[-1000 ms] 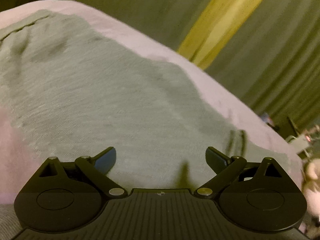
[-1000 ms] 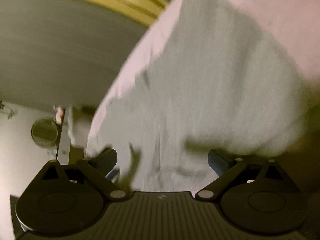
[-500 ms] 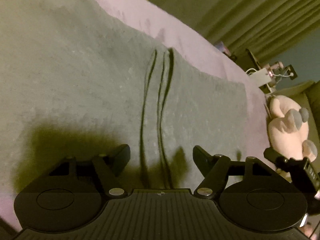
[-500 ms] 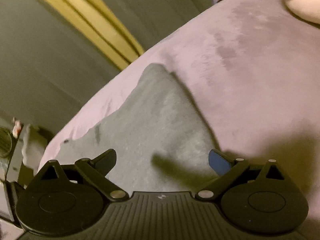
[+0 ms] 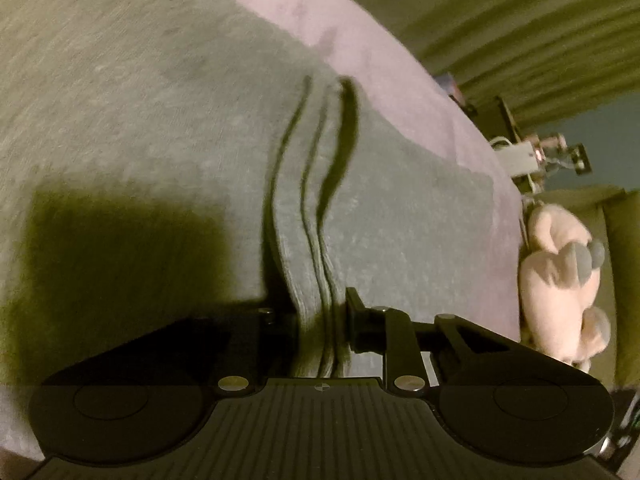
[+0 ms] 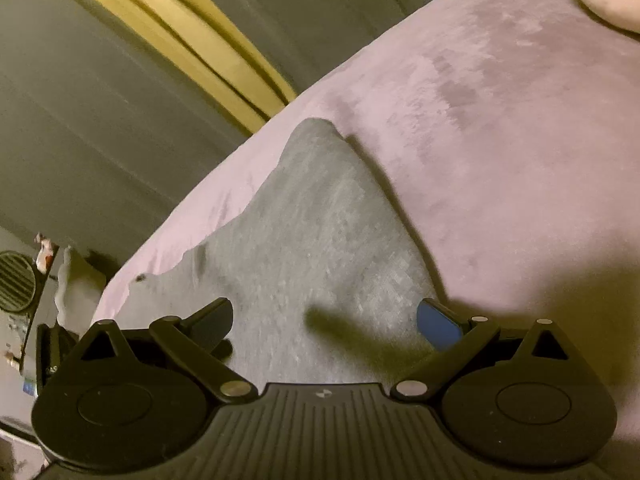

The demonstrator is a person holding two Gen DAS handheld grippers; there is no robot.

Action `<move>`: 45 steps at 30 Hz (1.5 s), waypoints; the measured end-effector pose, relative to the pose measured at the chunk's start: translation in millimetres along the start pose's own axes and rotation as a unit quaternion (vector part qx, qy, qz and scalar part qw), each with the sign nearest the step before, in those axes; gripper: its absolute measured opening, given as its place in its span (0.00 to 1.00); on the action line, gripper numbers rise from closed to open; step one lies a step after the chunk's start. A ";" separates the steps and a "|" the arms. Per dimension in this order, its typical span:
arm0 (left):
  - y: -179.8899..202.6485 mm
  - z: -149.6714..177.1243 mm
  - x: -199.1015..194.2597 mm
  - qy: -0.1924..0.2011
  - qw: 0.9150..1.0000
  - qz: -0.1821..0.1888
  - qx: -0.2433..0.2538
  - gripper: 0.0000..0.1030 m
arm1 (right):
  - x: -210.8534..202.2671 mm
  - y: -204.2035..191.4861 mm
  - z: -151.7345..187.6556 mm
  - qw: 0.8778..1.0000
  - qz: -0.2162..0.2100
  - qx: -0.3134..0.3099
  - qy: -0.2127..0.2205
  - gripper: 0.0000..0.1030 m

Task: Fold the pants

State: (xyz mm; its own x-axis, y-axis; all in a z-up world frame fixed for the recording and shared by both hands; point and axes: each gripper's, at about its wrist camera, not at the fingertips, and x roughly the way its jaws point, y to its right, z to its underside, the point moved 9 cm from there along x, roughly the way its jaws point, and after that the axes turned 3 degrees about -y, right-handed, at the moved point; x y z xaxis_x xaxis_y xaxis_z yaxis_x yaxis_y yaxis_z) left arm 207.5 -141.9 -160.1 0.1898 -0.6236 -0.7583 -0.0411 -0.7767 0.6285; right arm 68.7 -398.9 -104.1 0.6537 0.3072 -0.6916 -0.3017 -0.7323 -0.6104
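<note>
The left hand-held gripper [image 5: 322, 320] is closing on a ridge of the pants [image 5: 160, 120] on the bed [image 5: 400, 92], while the right hand-held gripper [image 6: 325, 320] gapes over them.

We seem to be in a home, most likely a bedroom or living room, dimly lit with warm light. A soft, plush lilac cover [image 6: 500, 152] spreads over a wide padded surface, a bed or a sofa, and grey pants [image 5: 140, 120] lie on it. Behind it we see long pleated curtains [image 5: 520, 20] in dull olive, with a yellow curtain panel [image 6: 192, 44] among them in the right wrist view. A pale pink plush toy [image 5: 560, 280] with grey paws sits at the edge. Beyond it stands some cluttered small gear [image 5: 536, 156] we cannot identify, and a round slatted thing [image 6: 16, 282], perhaps a fan.
</note>
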 end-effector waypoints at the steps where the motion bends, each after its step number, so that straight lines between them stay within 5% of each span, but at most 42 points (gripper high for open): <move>1: 1.1 0.8 2.1 0.000 1.000 -0.005 0.008 0.25 | 0.2 -0.5 0.5 1.000 0.002 -0.002 -0.001 0.96; 7: 1.4 -6.5 7.2 -0.017 0.998 0.040 -0.038 0.54 | 3.4 3.0 0.7 1.000 -0.002 0.006 -0.011 0.96; 9: -5.6 -9.5 7.8 -0.015 0.997 0.036 -0.065 0.41 | 2.2 4.2 0.7 1.000 -0.005 0.011 -0.011 0.96; 10: -10.0 -9.6 8.1 -0.014 0.997 0.021 -0.067 0.21 | 1.6 5.2 0.6 1.000 -0.007 0.015 -0.010 0.96; 22: 25.9 -22.0 -41.2 0.030 1.000 0.010 0.000 0.17 | -1.2 9.3 -0.8 1.000 -0.010 0.029 0.000 0.96; 31: -18.5 -50.0 -88.1 0.074 0.996 -0.056 0.004 0.18 | -0.2 7.8 -1.8 0.999 -0.010 0.030 -0.006 0.96; 34: -42.6 -47.2 -82.1 0.060 0.995 -0.079 -0.011 0.32 | -0.1 4.0 -1.5 1.000 -0.012 0.019 -0.009 0.96; 37: -59.2 -47.6 -90.2 0.088 0.991 -0.096 -0.024 0.54 | -0.1 -2.0 0.5 1.000 -0.005 -0.003 -0.012 0.96; 41: -55.5 -59.0 -101.0 0.114 0.991 -0.050 -0.046 0.64 | 3.0 -4.3 1.8 1.000 0.004 -0.012 -0.018 0.96; 45: -42.2 -82.8 -93.1 0.129 0.990 -0.055 -0.029 0.70 | 5.9 -4.0 2.4 1.000 0.013 -0.011 -0.021 0.96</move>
State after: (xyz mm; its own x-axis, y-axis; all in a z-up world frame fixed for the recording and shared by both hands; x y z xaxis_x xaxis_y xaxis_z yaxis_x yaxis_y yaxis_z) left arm 272.8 -43.8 -101.7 0.4336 -0.4866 -0.7584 0.0494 -0.8275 0.5592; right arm 72.1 -392.7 -106.7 0.6168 0.3128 -0.7223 -0.3017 -0.7536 -0.5840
